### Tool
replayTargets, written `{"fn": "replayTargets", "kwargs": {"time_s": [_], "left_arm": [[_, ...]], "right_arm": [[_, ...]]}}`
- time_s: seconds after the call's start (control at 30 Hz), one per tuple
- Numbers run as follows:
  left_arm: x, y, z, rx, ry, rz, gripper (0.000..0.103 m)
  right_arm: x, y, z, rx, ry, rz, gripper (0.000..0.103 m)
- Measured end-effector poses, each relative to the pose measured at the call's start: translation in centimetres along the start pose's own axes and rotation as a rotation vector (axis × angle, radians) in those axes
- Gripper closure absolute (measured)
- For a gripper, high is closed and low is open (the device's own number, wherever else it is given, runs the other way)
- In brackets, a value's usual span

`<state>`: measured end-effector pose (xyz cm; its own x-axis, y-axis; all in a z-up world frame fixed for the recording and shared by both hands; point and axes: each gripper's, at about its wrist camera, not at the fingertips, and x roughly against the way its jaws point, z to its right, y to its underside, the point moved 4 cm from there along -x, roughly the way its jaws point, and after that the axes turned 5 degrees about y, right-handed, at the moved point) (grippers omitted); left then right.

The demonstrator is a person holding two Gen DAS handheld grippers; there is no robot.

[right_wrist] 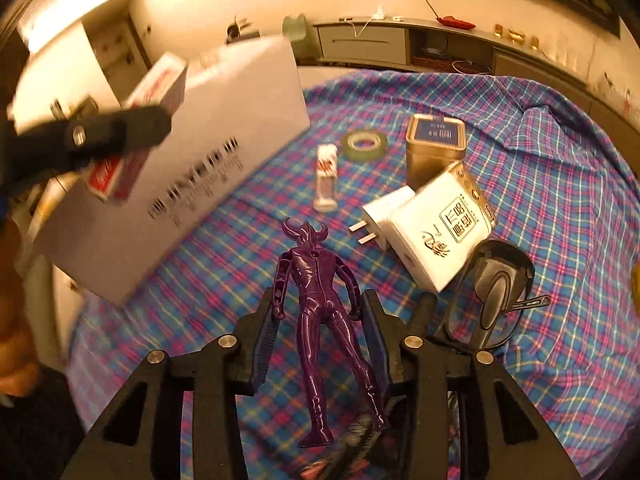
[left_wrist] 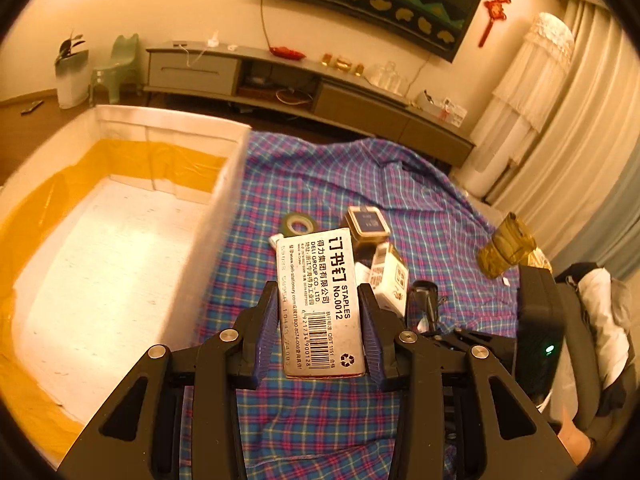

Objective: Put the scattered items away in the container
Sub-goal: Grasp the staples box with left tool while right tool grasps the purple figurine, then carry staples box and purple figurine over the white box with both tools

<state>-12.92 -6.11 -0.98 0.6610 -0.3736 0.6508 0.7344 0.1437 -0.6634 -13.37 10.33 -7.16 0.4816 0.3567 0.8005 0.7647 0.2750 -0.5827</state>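
The left gripper (left_wrist: 320, 320) is clamped on a flat grey staple box with black print (left_wrist: 318, 304), held above the plaid cloth (left_wrist: 280, 184), just right of the white foam container lined with yellow tape (left_wrist: 224, 184). Stiff cardboard, light; its long side faces suit the grip. The right gripper (right_wrist: 320, 332) straddles a glossy purple horned toy figure (right_wrist: 320, 300) lying on the cloth; whether its pads press the arms I cannot tell. Hard, slick plastic with thin limbs, so the torso is probably the safest hold.

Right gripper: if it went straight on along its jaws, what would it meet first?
Probably the purple figure, already lying between the right gripper's jaws on the plaid cloth; depth is unclear.
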Motion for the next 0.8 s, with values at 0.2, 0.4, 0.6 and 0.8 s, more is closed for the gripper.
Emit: {"fn": "replayTargets", "kwargs": {"time_s": [0.2,0.4,0.6,0.8], "left_arm": [[2.2,-0.8,-1.5,0.025,-0.008,0.044,0.063],[3.3,-1.0,-2.5,0.033,-0.037,0.061,0.063],[4.2,-1.2,-3.9,0.048,-0.066,0.069,0.063],[5.0,-1.9,-5.2,0.091,-0.061,0.091,0.063]], "right_arm": [[1.6,-0.4,-1.1,-0.054,-0.053,0.038,0.061],[3.4,-0.4,-2.3,-0.096,-0.099,0.077,0.060],[6.3,-0.9,-3.7,-0.113,-0.118,0.130,0.060],[6.7,-1.5,-5.2,-0.146,-0.152,0.122,0.060]]}}
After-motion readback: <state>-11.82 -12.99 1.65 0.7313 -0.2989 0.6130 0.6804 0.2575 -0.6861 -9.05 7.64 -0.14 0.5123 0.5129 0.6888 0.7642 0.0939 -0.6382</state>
